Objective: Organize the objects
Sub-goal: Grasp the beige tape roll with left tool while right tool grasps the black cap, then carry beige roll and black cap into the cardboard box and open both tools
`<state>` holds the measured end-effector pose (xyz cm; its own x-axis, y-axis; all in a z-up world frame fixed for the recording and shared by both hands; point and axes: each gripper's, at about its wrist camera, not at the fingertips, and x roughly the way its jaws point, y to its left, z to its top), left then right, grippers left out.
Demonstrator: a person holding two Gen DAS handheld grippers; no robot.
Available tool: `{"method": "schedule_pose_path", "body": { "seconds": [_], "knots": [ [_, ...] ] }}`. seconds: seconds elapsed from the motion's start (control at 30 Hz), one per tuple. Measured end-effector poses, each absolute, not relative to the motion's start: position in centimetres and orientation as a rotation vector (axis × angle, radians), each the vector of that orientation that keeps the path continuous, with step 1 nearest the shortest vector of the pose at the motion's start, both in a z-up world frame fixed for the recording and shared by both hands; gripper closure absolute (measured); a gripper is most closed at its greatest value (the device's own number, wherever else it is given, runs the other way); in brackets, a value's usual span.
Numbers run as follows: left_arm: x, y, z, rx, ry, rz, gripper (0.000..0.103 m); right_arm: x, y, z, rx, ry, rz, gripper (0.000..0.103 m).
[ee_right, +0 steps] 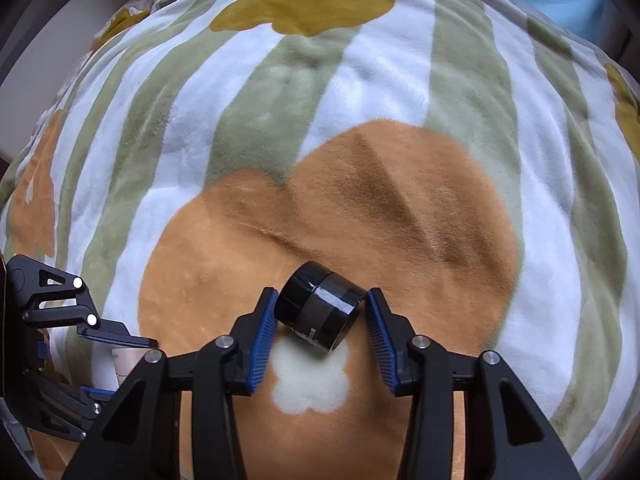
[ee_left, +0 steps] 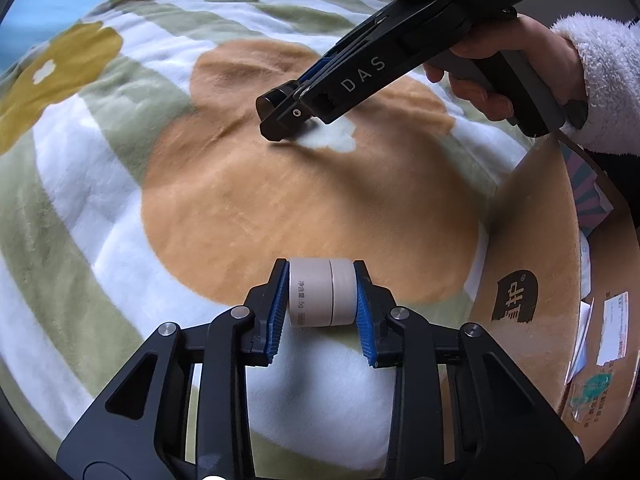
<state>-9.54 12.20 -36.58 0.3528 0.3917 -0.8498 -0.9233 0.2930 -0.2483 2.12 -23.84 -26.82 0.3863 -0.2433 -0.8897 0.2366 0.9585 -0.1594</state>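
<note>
My left gripper (ee_left: 322, 300) is shut on a small beige jar (ee_left: 322, 297), held sideways between its blue pads just above the blanket. It also shows in the right wrist view (ee_right: 128, 362) at the lower left. A black jar (ee_right: 320, 311) lies tilted on its side on the orange flower of the blanket. My right gripper (ee_right: 320, 334) brackets it, jaws on both sides; the left pad (ee_right: 265, 332) touches it and a small gap shows at the right pad. In the left wrist view the right gripper (ee_left: 280, 114) points down at the blanket.
A fleece blanket (ee_right: 360, 92) with green and white stripes and flower shapes covers the surface. A cardboard box (ee_left: 532, 248) with labels and papers stands at the right in the left wrist view. A hand in a white fleece sleeve (ee_left: 600, 80) holds the right gripper.
</note>
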Motion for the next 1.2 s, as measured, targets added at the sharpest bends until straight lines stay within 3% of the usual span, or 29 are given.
{"method": "schedule_pose_path", "body": {
  "seconds": [0.67, 1.2],
  "knots": [
    [-10.5, 12.2, -33.3, -0.84, 0.729, 1.041, 0.078, -0.2, -22.5, -23.6, -0.029, 1.082, -0.295, 0.062],
    [-10.5, 7.6, -23.2, -0.811, 0.601, 1.235, 0.078, -3.8, -15.2, -15.8, -0.079, 0.972, -0.241, 0.062]
  ]
}}
